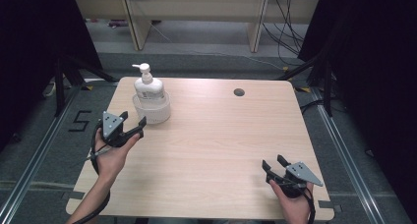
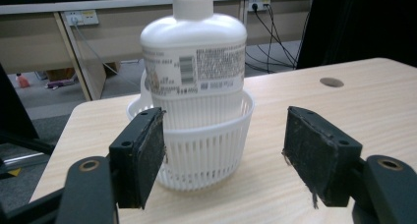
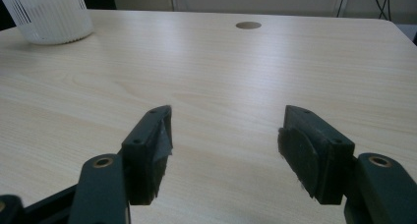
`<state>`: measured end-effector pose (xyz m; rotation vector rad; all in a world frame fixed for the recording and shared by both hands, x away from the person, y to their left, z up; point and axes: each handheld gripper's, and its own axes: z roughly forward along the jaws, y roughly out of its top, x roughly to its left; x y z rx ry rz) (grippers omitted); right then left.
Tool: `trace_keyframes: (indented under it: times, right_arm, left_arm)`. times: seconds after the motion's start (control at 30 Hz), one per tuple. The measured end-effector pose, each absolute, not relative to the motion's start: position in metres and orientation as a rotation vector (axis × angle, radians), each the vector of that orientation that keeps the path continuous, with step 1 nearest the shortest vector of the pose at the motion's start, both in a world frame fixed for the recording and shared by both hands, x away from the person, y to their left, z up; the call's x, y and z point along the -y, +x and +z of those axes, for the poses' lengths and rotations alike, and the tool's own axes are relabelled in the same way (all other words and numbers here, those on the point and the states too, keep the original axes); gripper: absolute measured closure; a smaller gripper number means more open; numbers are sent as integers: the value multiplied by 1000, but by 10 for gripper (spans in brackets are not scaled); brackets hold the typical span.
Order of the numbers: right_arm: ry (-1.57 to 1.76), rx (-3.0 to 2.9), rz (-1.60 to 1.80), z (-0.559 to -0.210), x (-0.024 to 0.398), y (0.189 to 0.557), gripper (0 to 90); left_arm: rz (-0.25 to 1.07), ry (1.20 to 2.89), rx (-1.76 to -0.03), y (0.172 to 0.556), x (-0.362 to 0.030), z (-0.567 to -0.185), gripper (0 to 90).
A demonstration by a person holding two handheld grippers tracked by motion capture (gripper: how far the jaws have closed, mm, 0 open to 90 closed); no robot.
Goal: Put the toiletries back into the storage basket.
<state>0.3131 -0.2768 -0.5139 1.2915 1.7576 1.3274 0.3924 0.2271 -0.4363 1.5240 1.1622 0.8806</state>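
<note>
High view: light wood table (image 1: 211,155), white pump bottle (image 1: 147,86) standing upright inside a white slotted basket (image 1: 153,112) at about 10 o'clock on the tabletop, near the far left corner. Round cable hole (image 1: 239,92) at roughly 1 o'clock. Left gripper (image 1: 134,124) sits at 9 o'clock, just beside the basket on its near side, jaws spread and holding nothing; left hand (image 1: 112,155) wrapped around its body. Left gripper view puts the basket (image 2: 206,145) and the bottle (image 2: 196,62) dead ahead between the two pads (image 2: 150,155), apart from both as far as can be told. Right gripper (image 1: 271,166) is at 5 o'clock near the front edge, well apart from the basket, jaws also wide with only bare table (image 3: 221,86) between them; right hand (image 1: 295,202) below it.
</note>
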Motion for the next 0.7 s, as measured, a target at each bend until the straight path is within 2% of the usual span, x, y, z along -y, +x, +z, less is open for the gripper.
trace_keyframes:
  times: [0.7]
  right_arm:
    - [1281, -1743, 1287, -514, 277, 313, 370]
  left_arm:
    - [853, 1569, -1204, 362, -238, -495, 327]
